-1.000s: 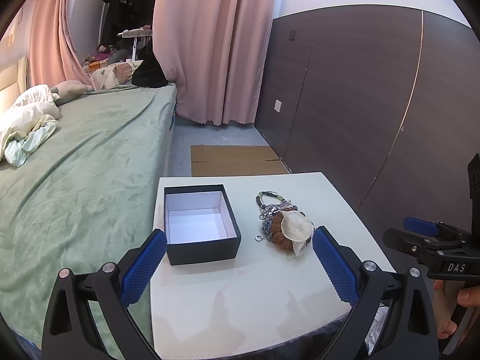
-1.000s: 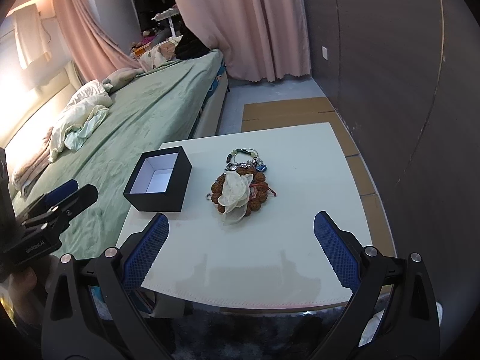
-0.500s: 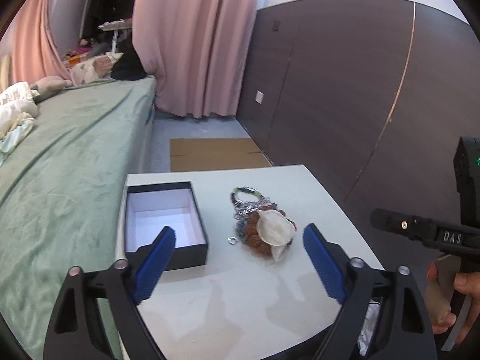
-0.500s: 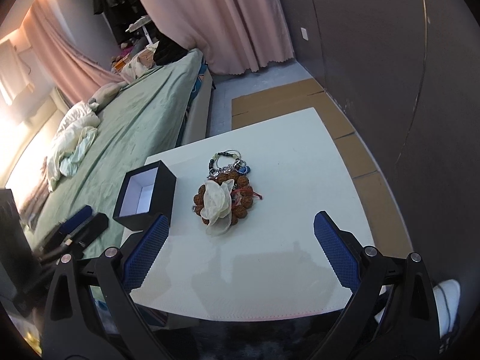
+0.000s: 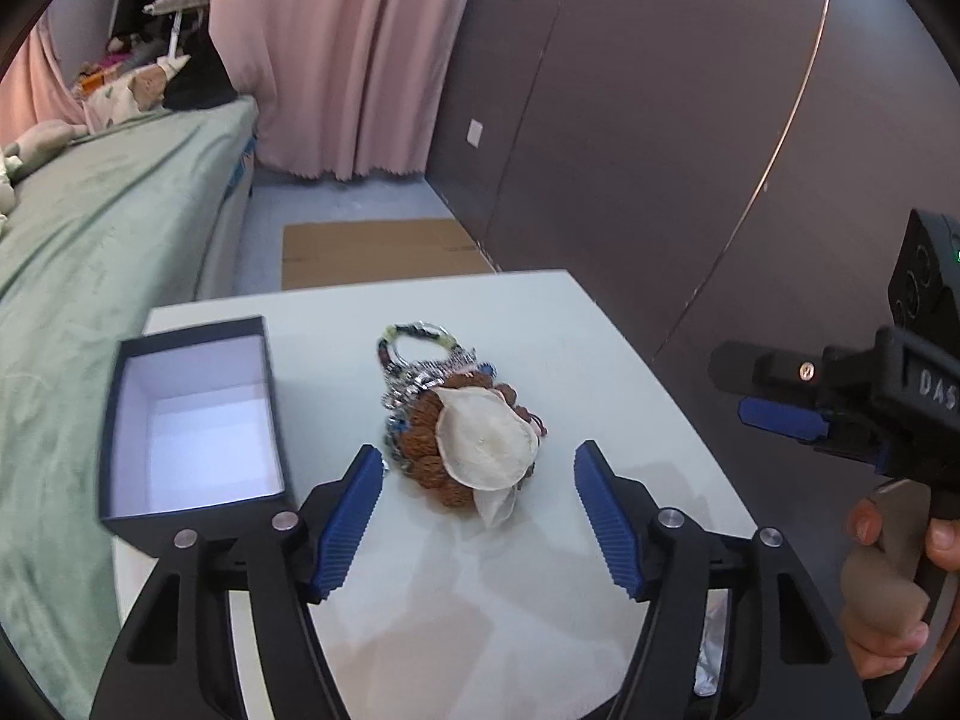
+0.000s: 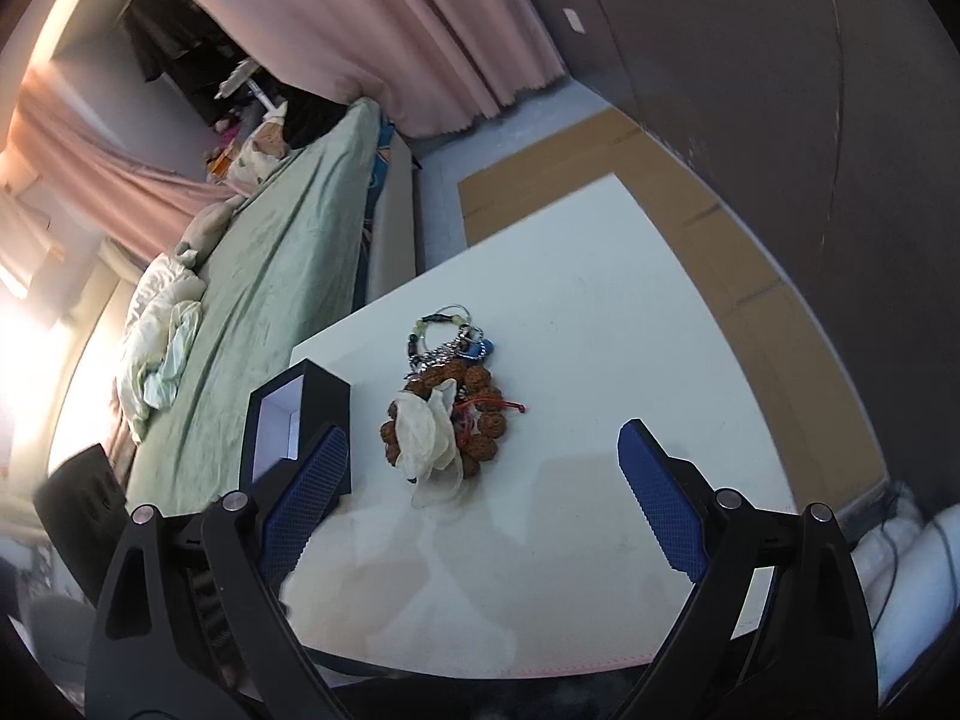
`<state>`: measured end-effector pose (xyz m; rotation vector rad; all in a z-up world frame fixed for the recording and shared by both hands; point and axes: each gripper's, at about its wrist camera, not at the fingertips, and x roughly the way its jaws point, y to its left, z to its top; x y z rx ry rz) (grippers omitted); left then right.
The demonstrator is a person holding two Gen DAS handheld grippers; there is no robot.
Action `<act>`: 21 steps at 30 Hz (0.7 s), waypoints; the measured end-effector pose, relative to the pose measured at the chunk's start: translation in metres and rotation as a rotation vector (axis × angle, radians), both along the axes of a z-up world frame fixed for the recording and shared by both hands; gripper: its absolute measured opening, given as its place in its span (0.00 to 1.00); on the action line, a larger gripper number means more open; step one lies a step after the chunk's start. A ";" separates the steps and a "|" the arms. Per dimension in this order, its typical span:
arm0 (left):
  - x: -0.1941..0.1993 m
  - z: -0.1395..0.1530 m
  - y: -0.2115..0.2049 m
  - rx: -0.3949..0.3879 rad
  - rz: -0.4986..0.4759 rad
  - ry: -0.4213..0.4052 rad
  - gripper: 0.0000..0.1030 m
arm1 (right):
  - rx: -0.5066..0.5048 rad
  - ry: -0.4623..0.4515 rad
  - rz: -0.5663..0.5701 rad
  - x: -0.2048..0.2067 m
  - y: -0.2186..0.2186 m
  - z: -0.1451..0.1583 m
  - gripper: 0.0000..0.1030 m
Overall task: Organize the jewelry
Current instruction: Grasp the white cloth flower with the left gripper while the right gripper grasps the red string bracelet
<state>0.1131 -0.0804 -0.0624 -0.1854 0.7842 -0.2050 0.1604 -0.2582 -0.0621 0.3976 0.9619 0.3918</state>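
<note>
We see the jewelry pile [image 5: 462,432] mid-table [image 5: 540,324], the open box [image 5: 192,414] at its 9 o'clock. Left gripper [image 5: 477,516] closing, empty; right gripper [image 6: 480,492] wide, closing slightly, empty.

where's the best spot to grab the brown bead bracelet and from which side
Probably from above, on the bare arc of the brown bead bracelet on the side away from the black box. The white shell flower covers its middle and the chains tangle at its far end.

Black hand-held gripper [image 5: 479,492] frames, ribbed blue pads [image 5: 350,522], silver screws (marking perhaps "DAS").
</note>
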 end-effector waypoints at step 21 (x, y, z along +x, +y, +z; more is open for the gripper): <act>0.054 -0.053 -0.023 0.056 -0.008 0.131 0.12 | 0.158 0.150 -0.053 0.028 -0.002 -0.026 0.89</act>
